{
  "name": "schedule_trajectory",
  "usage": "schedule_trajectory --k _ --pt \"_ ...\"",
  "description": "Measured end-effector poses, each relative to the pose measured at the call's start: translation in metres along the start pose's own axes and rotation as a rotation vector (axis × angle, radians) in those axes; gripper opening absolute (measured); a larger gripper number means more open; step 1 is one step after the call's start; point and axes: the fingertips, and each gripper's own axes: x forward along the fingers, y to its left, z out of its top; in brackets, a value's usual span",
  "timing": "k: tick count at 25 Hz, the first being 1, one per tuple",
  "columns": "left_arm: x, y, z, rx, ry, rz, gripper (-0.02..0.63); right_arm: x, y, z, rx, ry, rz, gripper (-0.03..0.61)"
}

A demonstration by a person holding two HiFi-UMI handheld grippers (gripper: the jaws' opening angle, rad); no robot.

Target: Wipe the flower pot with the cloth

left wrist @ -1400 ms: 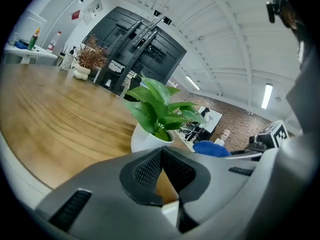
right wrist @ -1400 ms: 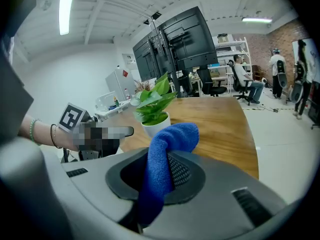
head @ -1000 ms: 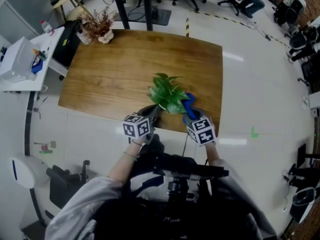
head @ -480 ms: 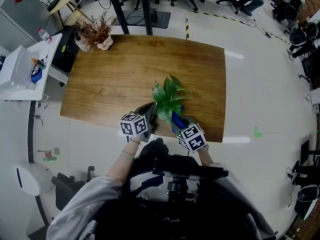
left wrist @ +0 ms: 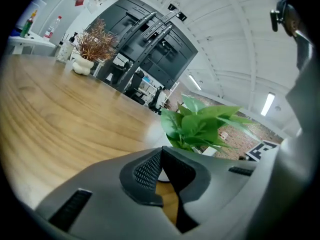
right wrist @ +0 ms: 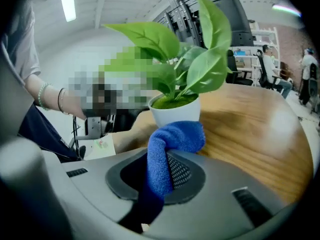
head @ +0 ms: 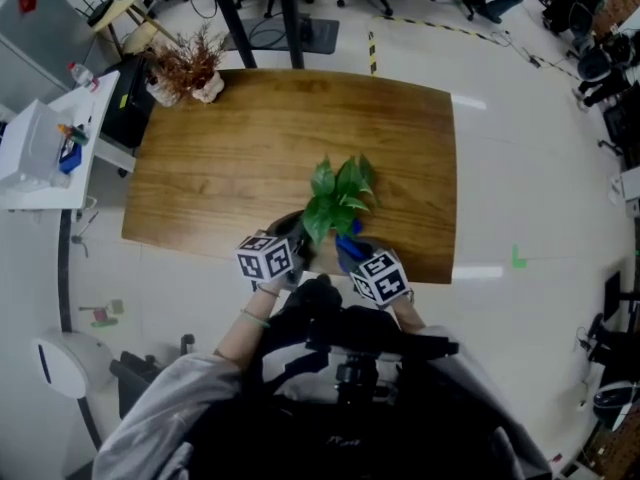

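Right tool points forward, pressing cloth against the flower pot.

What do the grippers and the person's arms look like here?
The left gripper and right gripper are grey moulded shells with dark, mesh-textured pads on the jaws. Each carries a white cube printed with black square markers. The person wears light grey sleeves and a thin wristband on the left arm.

Left gripper — jaws together, plant beyond
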Motion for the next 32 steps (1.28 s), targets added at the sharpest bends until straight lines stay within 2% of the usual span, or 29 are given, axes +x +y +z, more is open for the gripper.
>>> schedule_trajectory --k 4,8,11,16,25,32 --pt "-0.003 -0.012 -0.019 -0.016 0.034 -0.032 0.008 -0.022 -0.024 0.0 0.067 -0.042 -0.061 0.063" --pt "-0.003 -0.024 -0.027 -0.011 0.062 -0.073 0.008 -0.036 -0.054 0.008 0.051 -0.051 -0.14 0.063" --pt "0.0 -0.026 -0.029 -0.011 0.069 -0.088 0.008 -0.036 -0.066 0.025 0.011 -0.072 -0.166 0.063" --pt "0.002 -0.019 -0.025 -0.004 0.071 -0.083 0.008 -0.026 -0.052 0.047 -0.021 -0.117 -0.127 0.063" --pt "0.005 0.013 0.001 -0.007 0.039 -0.044 0.008 -0.001 -0.012 0.035 -0.022 -0.067 -0.075 0.063" --pt "0.016 0.03 0.02 0.022 0.026 -0.023 0.008 0.023 -0.002 0.025 -0.022 -0.035 -0.046 0.063"
